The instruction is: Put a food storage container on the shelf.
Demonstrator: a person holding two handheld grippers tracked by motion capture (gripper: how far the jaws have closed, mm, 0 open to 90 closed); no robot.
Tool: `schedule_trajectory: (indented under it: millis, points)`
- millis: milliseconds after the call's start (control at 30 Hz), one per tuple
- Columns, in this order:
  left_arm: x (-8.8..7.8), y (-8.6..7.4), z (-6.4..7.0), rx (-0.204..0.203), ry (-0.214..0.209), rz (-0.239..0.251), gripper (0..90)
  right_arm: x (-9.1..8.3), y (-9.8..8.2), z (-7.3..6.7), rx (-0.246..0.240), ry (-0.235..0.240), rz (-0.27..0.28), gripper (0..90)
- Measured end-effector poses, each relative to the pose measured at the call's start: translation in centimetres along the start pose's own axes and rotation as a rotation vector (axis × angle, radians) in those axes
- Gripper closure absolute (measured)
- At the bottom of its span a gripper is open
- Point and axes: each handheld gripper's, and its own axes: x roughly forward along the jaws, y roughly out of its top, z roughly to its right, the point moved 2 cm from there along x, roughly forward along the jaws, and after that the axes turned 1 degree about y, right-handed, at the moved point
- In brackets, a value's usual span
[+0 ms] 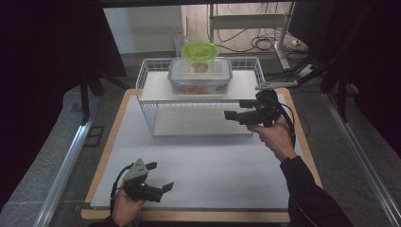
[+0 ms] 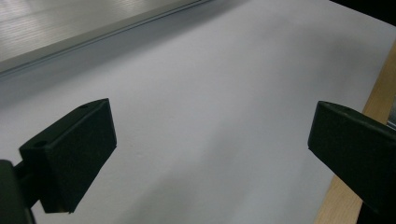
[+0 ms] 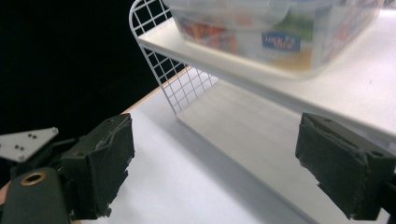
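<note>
Right gripper (image 1: 237,109) hangs empty, jaws wide, just right of the wire rack (image 1: 150,109); left gripper (image 1: 160,176) open, idle near. Clear container (image 1: 200,75) sits on the rack's upper shelf, green lid (image 1: 200,50) atop — risk: a careless reach snags the rack's mesh.

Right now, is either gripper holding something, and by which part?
Nothing is held. The left gripper and the right gripper both stand open with empty jaws.
</note>
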Motion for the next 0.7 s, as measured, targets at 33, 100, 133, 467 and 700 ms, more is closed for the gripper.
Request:
schedule_trajectory:
  millis: [33,100,133,467,700]
  points:
    - [0.0,0.0,0.0,0.003,-0.001,0.002,0.7,-0.1,-0.4,0.0,-0.002,-0.001,0.001,10.6]
    - [0.0,0.0,0.1,0.006,-0.001,0.003,0.7,-0.2,-1.1,-0.1,-0.007,-0.005,-0.004,9.6]
    - [0.0,0.0,0.1,0.008,-0.001,0.003,0.7,-0.3,-1.5,-0.2,-0.013,-0.008,-0.006,9.3]
    - [0.1,0.0,0.2,0.027,0.005,0.007,0.5,-0.5,-6.7,-0.9,-0.076,-0.086,-0.071,1.9]
    - [0.4,-0.1,0.4,0.053,0.017,-0.009,0.6,-0.8,-10.0,-1.2,-0.120,-0.127,-0.083,1.6]
